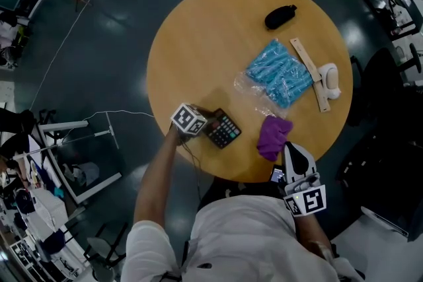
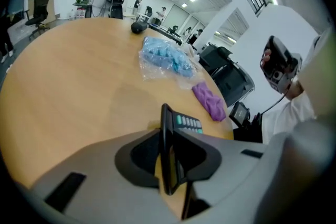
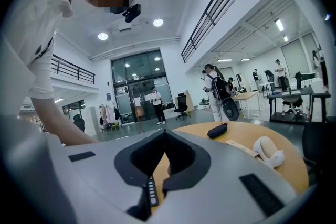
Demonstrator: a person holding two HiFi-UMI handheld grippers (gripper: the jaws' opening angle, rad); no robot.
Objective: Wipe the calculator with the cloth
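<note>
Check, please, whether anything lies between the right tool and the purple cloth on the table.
Nothing visible does. The right tool, shut and empty, points at the purple cloth from close beside it at the table's near edge.

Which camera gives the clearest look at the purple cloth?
The head view: the purple cloth lies in full view from above, near the edge of the table. The left gripper view shows it smaller and slanted, beyond the calculator. The right gripper view does not show it.
</note>
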